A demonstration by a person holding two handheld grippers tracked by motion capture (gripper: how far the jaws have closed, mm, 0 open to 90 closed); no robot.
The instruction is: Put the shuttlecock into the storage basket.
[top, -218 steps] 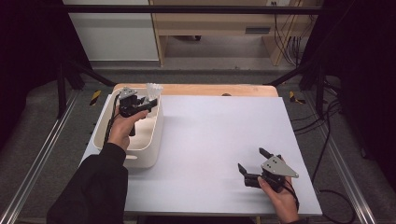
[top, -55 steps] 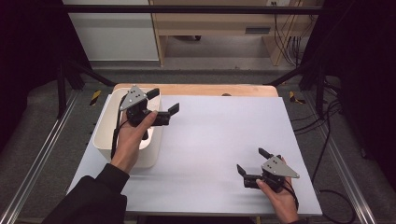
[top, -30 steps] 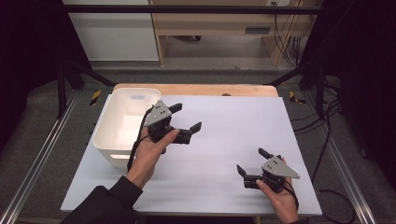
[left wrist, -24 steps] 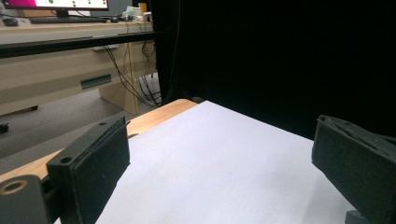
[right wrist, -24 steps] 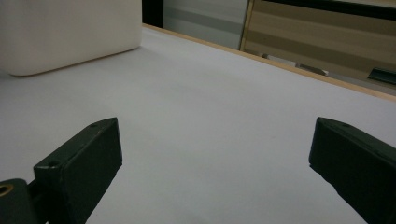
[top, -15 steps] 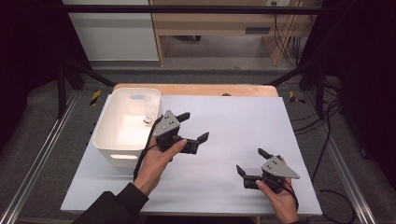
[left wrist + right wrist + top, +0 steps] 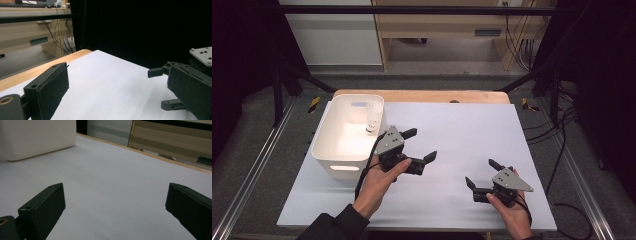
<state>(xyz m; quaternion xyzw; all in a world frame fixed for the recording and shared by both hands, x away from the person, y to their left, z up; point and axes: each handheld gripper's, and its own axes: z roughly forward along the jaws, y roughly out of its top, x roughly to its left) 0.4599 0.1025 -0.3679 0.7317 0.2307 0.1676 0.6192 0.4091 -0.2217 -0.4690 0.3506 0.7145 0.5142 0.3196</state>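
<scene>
A white bin [image 7: 328, 150] stands at the table's left, and a small white object [image 7: 372, 120] stands inside it against the right wall. My left gripper [image 7: 421, 144] is just right of the bin, low over the white table sheet, open and holding nothing. In the left gripper view the left gripper [image 7: 117, 82] has only bare sheet between its jaws. My right gripper [image 7: 481, 173] rests near the front right, also open and holding nothing. In the right gripper view its jaws [image 7: 115, 197] stand wide apart, facing the bin [image 7: 37, 137].
The white sheet [image 7: 462, 125] covers the table, with a wooden edge [image 7: 422, 95] showing at the back. In the left gripper view the right gripper [image 7: 156, 72] shows farther off. Black frame posts, rails and cables stand around the table.
My left gripper has come out of the bin and moved right and toward the front, ending beside the bin. The small white object now stands uncovered inside it. The right gripper has not moved.
</scene>
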